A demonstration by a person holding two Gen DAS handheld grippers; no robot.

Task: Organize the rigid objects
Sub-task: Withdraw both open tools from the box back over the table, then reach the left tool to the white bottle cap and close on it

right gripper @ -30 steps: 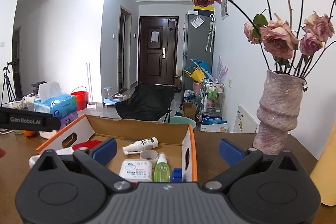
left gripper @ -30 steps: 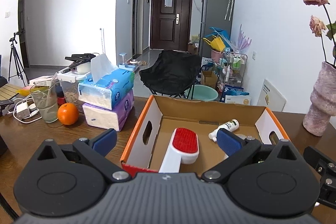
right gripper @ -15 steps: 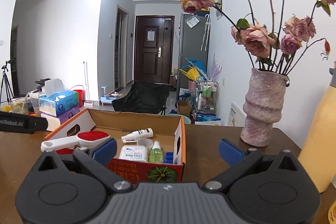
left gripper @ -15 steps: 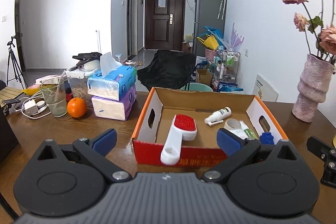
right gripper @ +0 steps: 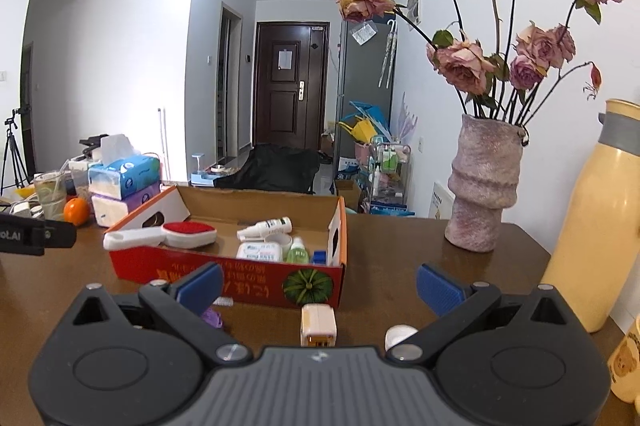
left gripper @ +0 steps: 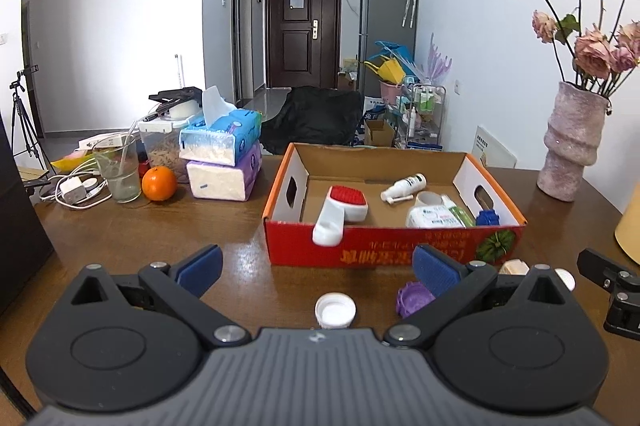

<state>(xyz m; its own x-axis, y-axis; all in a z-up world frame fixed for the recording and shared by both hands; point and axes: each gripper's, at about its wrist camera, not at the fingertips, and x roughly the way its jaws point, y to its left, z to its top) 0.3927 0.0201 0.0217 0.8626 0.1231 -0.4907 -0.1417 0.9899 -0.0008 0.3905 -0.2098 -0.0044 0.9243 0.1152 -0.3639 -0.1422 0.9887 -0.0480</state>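
Observation:
An open red cardboard box point(left gripper: 394, 250) point(right gripper: 224, 272) on the brown table holds a red-and-white brush point(left gripper: 346, 204) point(right gripper: 188, 231), a white spray bottle point(left gripper: 404, 183), a tape roll, a wipes pack point(left gripper: 434, 217) and a blue piece. In front of the box lie a white cap point(left gripper: 335, 310), a purple piece point(left gripper: 414, 298) point(right gripper: 212, 318), a cream toy bus point(right gripper: 318, 322) and a white round piece point(right gripper: 400, 335). My left gripper point(left gripper: 316, 268) is open and empty, back from the box. My right gripper point(right gripper: 318, 284) is open and empty above the bus.
A pink vase of dried roses point(right gripper: 484, 182) stands right of the box. A yellow flask point(right gripper: 596, 222) stands at the far right. Tissue packs point(left gripper: 222, 156), an orange point(left gripper: 159, 183), a glass point(left gripper: 116, 170) and chargers sit at the left.
Both grippers have pulled back from the box, so the box looks smaller and its red front shows. The small pieces on the table in front of it have come into view.

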